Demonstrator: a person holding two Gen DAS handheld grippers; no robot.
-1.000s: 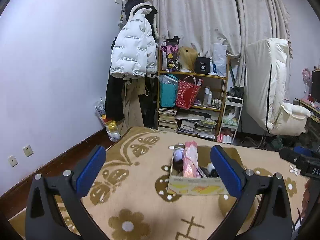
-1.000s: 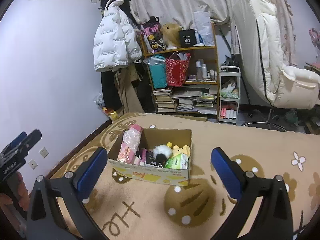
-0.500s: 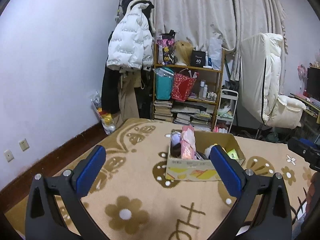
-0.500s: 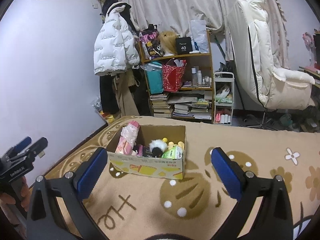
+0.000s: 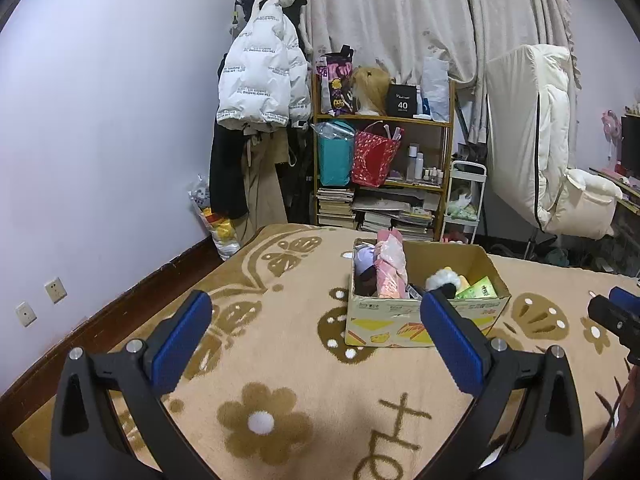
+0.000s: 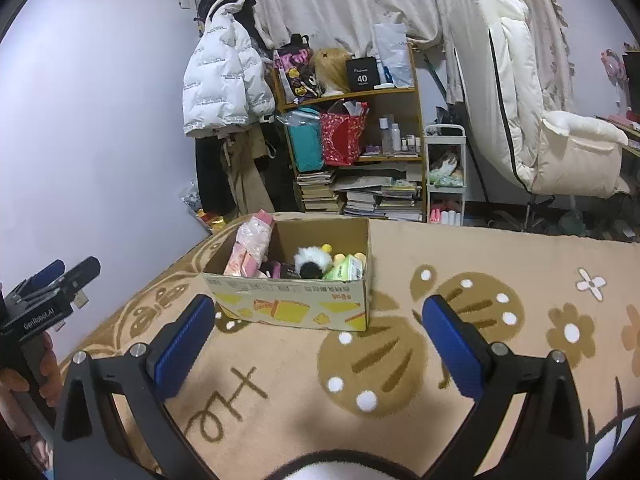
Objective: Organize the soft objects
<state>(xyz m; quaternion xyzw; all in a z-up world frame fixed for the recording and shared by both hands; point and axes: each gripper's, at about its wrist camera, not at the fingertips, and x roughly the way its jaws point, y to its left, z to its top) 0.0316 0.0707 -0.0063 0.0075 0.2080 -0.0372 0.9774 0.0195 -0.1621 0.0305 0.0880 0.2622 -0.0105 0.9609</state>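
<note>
A cardboard box [image 5: 424,320] sits on a tan flowered blanket [image 5: 288,360]. It holds soft items: a pink wrapped pack [image 5: 390,268], a lilac plush [image 5: 366,258], a black-and-white plush [image 5: 440,280] and a green tissue pack [image 5: 480,290]. The box also shows in the right wrist view [image 6: 292,304]. My left gripper [image 5: 316,340] is open and empty, short of the box. My right gripper [image 6: 318,344] is open and empty, in front of the box. A white and black soft thing [image 6: 332,470] lies at the bottom edge under the right gripper.
A shelf [image 5: 384,168] with bags and books stands behind the bed, beside hanging coats [image 5: 260,92]. A white recliner chair [image 5: 548,160] is at the right. The wall [image 5: 100,140] runs along the blanket's left edge.
Both grippers have pulled back and risen, so the box's inside shows more. Both stay open and empty.
</note>
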